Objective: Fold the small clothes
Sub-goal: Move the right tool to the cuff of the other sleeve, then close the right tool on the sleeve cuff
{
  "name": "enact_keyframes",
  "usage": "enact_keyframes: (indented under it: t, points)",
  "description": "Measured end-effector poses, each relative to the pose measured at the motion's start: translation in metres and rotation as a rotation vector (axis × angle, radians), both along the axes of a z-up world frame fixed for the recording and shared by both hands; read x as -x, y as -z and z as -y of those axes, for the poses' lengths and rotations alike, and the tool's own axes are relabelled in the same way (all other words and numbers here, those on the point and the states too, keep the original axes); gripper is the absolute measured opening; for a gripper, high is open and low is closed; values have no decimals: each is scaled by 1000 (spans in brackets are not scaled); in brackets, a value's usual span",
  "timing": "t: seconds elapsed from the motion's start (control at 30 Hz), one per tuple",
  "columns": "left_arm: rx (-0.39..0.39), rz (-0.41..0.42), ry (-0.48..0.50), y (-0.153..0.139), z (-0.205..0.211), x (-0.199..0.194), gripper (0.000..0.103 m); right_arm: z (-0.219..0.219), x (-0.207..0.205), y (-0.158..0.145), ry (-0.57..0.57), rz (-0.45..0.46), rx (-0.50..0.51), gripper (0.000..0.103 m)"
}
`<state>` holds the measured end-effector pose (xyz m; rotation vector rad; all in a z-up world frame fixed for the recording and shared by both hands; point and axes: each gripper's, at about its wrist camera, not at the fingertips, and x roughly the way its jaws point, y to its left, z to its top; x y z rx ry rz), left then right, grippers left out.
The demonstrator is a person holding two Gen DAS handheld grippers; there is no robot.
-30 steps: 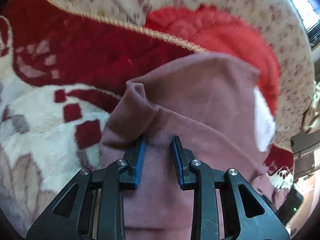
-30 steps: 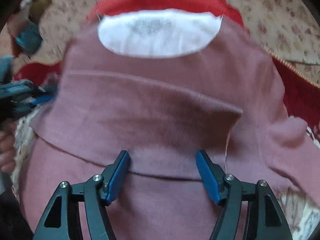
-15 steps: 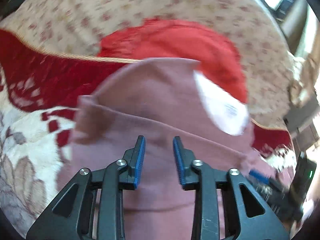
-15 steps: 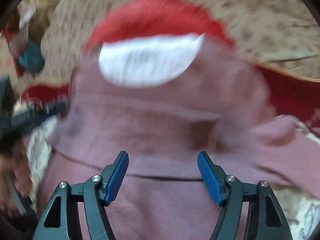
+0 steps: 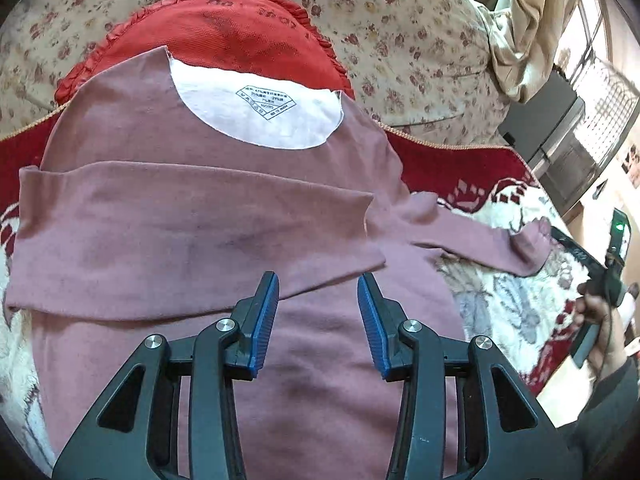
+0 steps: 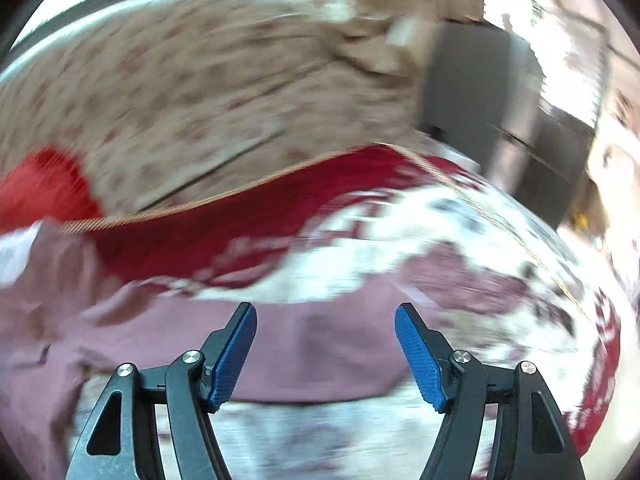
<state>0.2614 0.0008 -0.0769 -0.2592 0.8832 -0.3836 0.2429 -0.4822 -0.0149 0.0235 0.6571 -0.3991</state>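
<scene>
A small mauve long-sleeved top [image 5: 192, 240] lies flat on the blanket, its white inner neck panel [image 5: 260, 112] at the far end. One sleeve is folded across the body; the other sleeve [image 5: 480, 236] stretches out to the right. My left gripper [image 5: 318, 300] is open and empty, just above the folded sleeve's near edge. My right gripper [image 6: 325, 336] is open and empty over the outstretched sleeve [image 6: 320, 344]; that view is blurred. It also shows at the right edge of the left wrist view [image 5: 576, 252], by the cuff.
A red garment [image 5: 224, 32] lies beyond the top's neck. Underneath is a red-and-white patterned blanket [image 5: 500, 304], and behind it a beige flowered cover [image 5: 400, 20]. Dark furniture [image 6: 500, 112] stands off the far right edge.
My left gripper swung right and opened wider, now centred over the top. My right gripper swung right, off the body, over to the outstretched sleeve.
</scene>
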Motion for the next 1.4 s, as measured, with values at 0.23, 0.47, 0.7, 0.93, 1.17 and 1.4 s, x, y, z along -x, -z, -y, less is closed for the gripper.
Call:
enact_keyframes:
  t: [0.23, 0.47, 0.7, 0.93, 1.17, 1.4]
  points:
    - [56, -67, -47, 11, -9, -9, 40, 86, 25, 26, 81, 31, -188, 58]
    - [44, -85, -46, 17, -7, -13, 40, 83, 9, 36, 29, 93, -193, 57]
    - [42, -88, -45, 19, -6, -14, 40, 84, 0, 38, -6, 103, -247, 42]
    - [44, -85, -43, 19, -4, -14, 40, 89, 0, 43, 15, 81, -333, 19]
    - [41, -74, -62, 16, -5, -15, 40, 74, -5, 39, -28, 94, -390, 3]
    - [180, -102, -67, 15, -17, -21, 52, -28, -17, 4, -289, 149, -454, 3]
